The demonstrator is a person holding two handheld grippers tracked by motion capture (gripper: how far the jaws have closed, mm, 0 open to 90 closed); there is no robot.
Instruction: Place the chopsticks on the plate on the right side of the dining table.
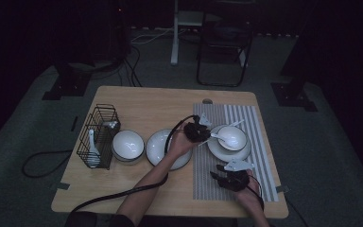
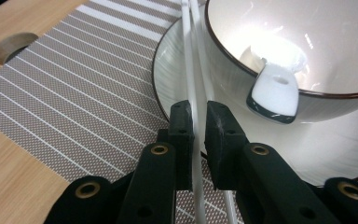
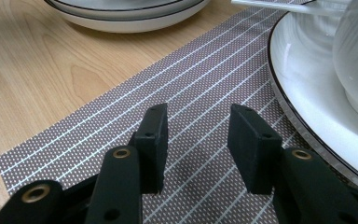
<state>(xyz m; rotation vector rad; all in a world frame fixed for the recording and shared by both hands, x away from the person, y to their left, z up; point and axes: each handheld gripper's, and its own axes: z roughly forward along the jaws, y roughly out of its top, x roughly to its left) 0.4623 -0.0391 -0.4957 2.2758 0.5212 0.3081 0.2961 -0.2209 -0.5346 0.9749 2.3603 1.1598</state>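
My left gripper is shut on a pair of white chopsticks, which run forward along the left rim of a white bowl. That bowl stands on a white plate and holds a white spoon, whose handle hangs over the rim. In the high view the left gripper is at the left edge of the bowl. My right gripper hovers open over the striped placemat, with nothing between its pads, just left of the plate. From above, the right gripper is near the table's front.
An empty plate and an empty bowl sit on the wooden table left of the placemat. A black wire basket with a white spoon stands at the far left. There is a round hole near the table's back edge.
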